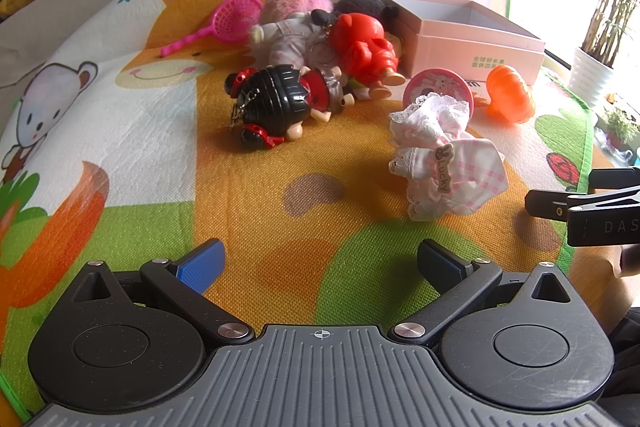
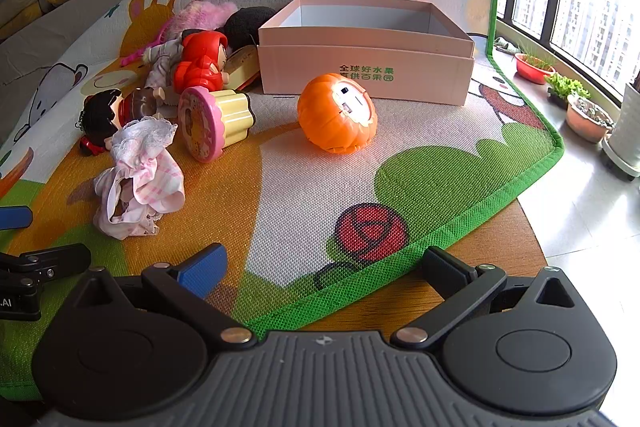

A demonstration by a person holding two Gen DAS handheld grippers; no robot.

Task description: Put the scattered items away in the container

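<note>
I am hovering both grippers, left point(image 1: 320, 263) and right point(image 2: 324, 267), jaws spread and empty; the round orange plastic pumpkin point(image 2: 336, 113) is likely rolling away from the pink cardboard box point(image 2: 366, 47) if nudged.

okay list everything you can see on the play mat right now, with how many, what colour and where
box: 1, pale pink, open, nothing seen inside, back of mat
pumpkin toy: 1, orange, in front of box
cupcake toy: 1, pink and cream, on its side
doll dress: 1, white and pink, nearest
black-haired doll: 1, lying down
red-hooded doll: 1, in pile left of box
toy net: 1, pink, far left
plush toys: pink and black, count unclear
play mat: 1, cartoon print
left gripper: open
right gripper: open
</note>
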